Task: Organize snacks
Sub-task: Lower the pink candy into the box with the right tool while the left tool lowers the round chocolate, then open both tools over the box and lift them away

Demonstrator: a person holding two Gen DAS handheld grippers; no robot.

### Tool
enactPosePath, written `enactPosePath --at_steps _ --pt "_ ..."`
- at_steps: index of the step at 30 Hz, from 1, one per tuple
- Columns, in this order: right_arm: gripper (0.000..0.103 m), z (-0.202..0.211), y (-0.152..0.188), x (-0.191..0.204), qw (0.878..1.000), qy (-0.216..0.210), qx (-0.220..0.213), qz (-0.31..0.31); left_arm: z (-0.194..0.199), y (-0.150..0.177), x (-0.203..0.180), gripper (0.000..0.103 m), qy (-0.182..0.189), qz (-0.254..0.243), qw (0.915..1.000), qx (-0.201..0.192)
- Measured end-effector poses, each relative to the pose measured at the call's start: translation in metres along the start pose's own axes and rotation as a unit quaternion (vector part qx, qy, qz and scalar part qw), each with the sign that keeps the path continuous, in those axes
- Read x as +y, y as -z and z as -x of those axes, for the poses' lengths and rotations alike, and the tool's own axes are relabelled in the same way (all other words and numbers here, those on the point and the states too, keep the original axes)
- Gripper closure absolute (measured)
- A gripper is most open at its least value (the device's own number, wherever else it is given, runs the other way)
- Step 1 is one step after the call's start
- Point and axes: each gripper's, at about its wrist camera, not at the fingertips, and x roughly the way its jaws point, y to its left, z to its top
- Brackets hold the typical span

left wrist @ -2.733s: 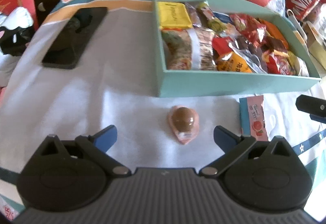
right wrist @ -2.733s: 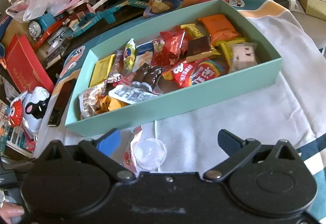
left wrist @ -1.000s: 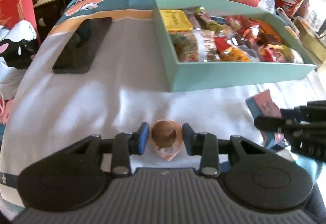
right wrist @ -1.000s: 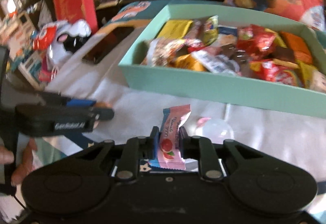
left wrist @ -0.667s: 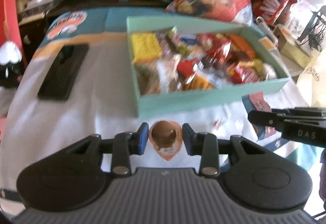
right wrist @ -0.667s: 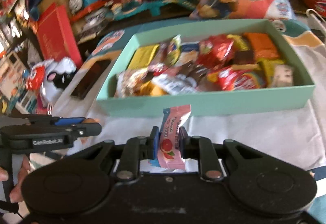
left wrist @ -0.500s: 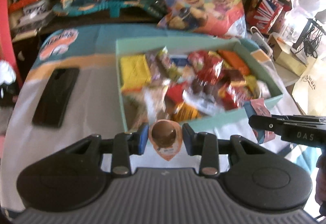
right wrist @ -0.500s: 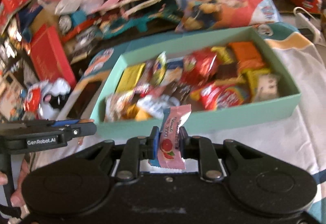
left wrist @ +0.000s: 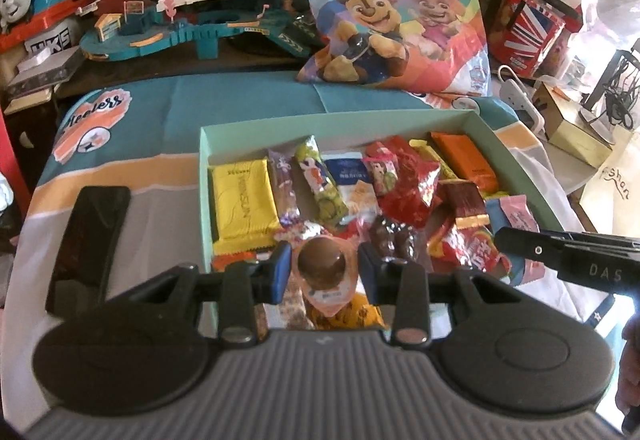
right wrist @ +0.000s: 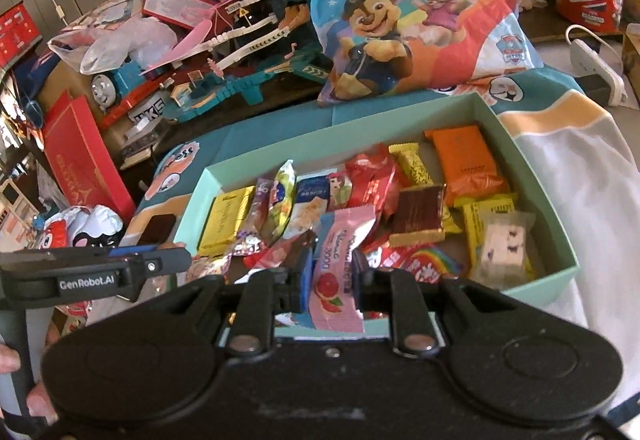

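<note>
- Since the earlier frames, both our grippers have lifted their snacks off the white cloth and carried them to the mint-green box (left wrist: 520, 167), which now sits directly below both.
- Left gripper (left wrist: 323, 272): jaws clamped on the chocolate jelly cup (left wrist: 325, 267), a pink-rimmed cup with a brown filling, held above the near left part of the box.
- Right gripper (right wrist: 333, 274): jaws clamped, nearly together, on the pink grapefruit candy packet (right wrist: 338, 264), which stands upright between the pads over the near wall of the box.
- Box contents, seen from the left wrist: yellow packet (left wrist: 242, 207) at the left end, orange packet (left wrist: 466, 161) at the far right, red wrappers (left wrist: 412, 179) in the middle, and others heaped between them.
- From the right wrist we also log a clear-wrapped pale block (right wrist: 504, 238) at the right end of the box.
- Black phone (left wrist: 90, 240): flat on the cloth, left of the box.
- Cartoon-dog snack bag (left wrist: 396, 11): leaning behind the box.
- Toy track set (left wrist: 192, 23): far left, behind the table.
</note>
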Motion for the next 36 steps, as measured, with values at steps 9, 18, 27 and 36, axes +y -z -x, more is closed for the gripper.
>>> enactPosePath --at_steps 9,18,27,36 --pt "0.083 -0.02 -0.003 -0.007 1.0 0.0 0.014 -0.015 -0.02 -0.01 0.003 0.068 -0.006 0.002 0.9999 0.014" --pt "0.083 -0.032 -0.003 -0.012 0.999 -0.004 0.024 -0.03 -0.036 -0.01 0.002 0.068 -0.003 0.005 0.9996 0.028" --pt "0.042 -0.029 -0.002 -0.009 0.999 -0.007 0.015 -0.033 -0.033 -0.008 -0.005 0.013 -0.04 -0.005 0.9992 0.007" --pt "0.005 -0.005 -0.003 -0.014 0.998 0.025 -0.025 -0.049 -0.003 -0.008 -0.002 0.0 -0.064 0.0 0.9978 -0.021"
